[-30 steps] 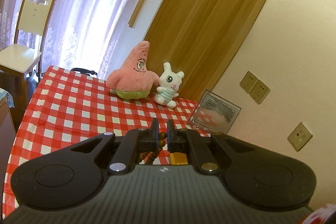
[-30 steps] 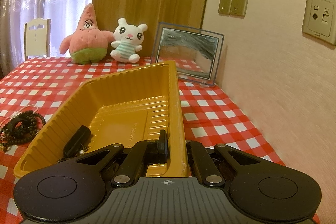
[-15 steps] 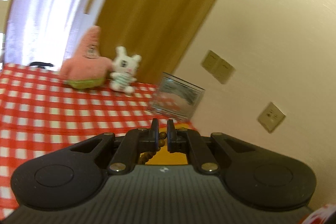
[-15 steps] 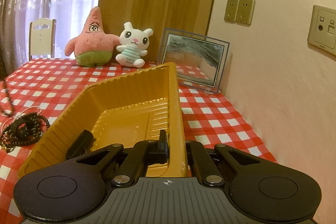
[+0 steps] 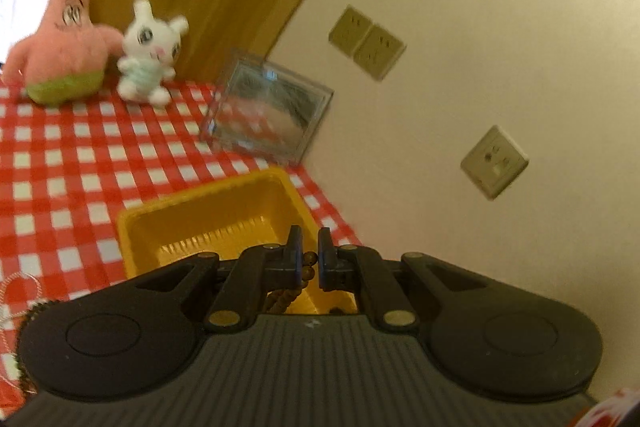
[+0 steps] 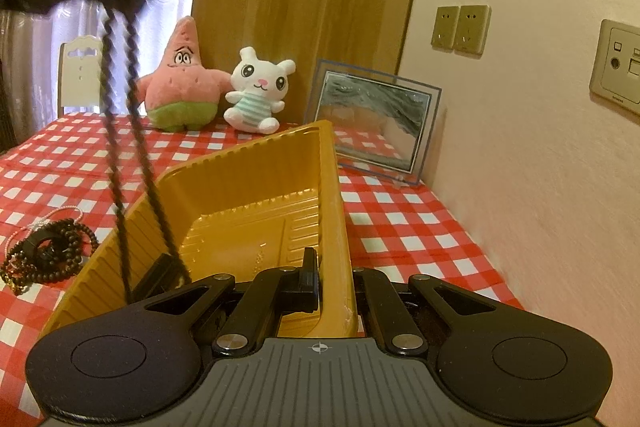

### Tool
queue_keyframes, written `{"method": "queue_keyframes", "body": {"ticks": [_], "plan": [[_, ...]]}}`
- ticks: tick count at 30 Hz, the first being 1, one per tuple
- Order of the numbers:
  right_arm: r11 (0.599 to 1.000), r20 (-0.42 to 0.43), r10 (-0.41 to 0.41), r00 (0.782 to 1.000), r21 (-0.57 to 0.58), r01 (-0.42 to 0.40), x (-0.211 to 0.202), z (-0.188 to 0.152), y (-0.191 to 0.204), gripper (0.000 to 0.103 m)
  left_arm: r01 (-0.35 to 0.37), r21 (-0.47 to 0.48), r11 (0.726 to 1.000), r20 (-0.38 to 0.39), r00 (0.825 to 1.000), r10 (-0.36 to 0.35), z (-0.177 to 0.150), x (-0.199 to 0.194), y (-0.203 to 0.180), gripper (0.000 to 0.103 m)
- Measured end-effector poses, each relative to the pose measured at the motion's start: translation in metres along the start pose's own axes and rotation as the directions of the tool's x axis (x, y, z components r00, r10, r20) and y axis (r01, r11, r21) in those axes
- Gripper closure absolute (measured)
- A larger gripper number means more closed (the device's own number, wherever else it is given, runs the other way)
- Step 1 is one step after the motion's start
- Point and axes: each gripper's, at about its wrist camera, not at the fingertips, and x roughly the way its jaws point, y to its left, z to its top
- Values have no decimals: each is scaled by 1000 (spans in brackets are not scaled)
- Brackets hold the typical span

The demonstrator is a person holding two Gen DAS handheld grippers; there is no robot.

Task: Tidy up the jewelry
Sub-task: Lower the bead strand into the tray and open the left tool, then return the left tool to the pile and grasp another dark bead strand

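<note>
Right wrist view: checked tablecloth [image 6: 400,227], yellow tray [image 6: 256,187], beads dangling over it.
Right gripper [image 6: 334,287] has its fingers pinched on the tray's right wall. Left gripper [image 5: 308,255], raised above the tray, is clamped on a brown bead string [image 6: 132,147] whose loop hangs down into the tray's left side. More dark bead bracelets [image 6: 48,255] lie heaped on the cloth just left of the tray.
</note>
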Motion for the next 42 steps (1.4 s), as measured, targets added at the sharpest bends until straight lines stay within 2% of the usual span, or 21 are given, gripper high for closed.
{"method": "queue_keyframes", "body": {"ticks": [5, 12, 14, 15, 18, 21, 23, 27, 30, 38, 40, 42], "plan": [[1000, 0, 0, 1000, 4, 0, 0, 0, 0, 100, -17, -18, 1000, -79, 997, 16, -15, 32, 8, 97], [1000, -4, 0, 1000, 7, 0, 1, 0, -2, 100, -90, -28, 996, -173, 981, 84, -37, 63, 28, 96], [1000, -5, 0, 1000, 7, 0, 1, 0, -2, 100, -112, -43, 993, -188, 977, 102, -42, 65, 34, 89], [1000, -5, -1, 1000, 5, 1, 1, -1, -3, 100, -118, -52, 992, -192, 976, 106, -44, 64, 37, 85], [1000, -7, -1, 1000, 6, 1, 0, -1, -3, 100, -133, -57, 990, -178, 977, 121, -47, 55, 41, 82], [1000, -9, -2, 1000, 7, 2, 1, 0, -3, 100, -192, -14, 981, -131, 973, 189, -48, 38, 42, 76], [1000, -9, -1, 1000, 7, 1, 1, 0, -3, 100, -241, 17, 970, -98, 966, 241, -48, 23, 44, 76], [1000, -8, 0, 1000, 7, 0, 1, 0, -3, 100, -355, 56, 933, -42, 933, 358, -54, -7, 56, 75], [1000, -9, 2, 1000, 6, -2, 1, -1, -2, 100, -436, 64, 897, -14, 899, 438, -59, -30, 74, 75], [1000, -18, 1, 1000, 3, -1, -1, -1, -2, 100, -609, 21, 793, -5, 793, 609, -84, -93, 128, 75], [1000, -18, -1, 1000, 3, 1, -3, -1, -1, 100, -628, 2, 778, -16, 778, 628, -93, -105, 138, 75], [1000, -19, -3, 1000, -1, 3, -3, -1, 0, 100, -638, -13, 770, -30, 770, 638, -102, -110, 143, 75]]}}
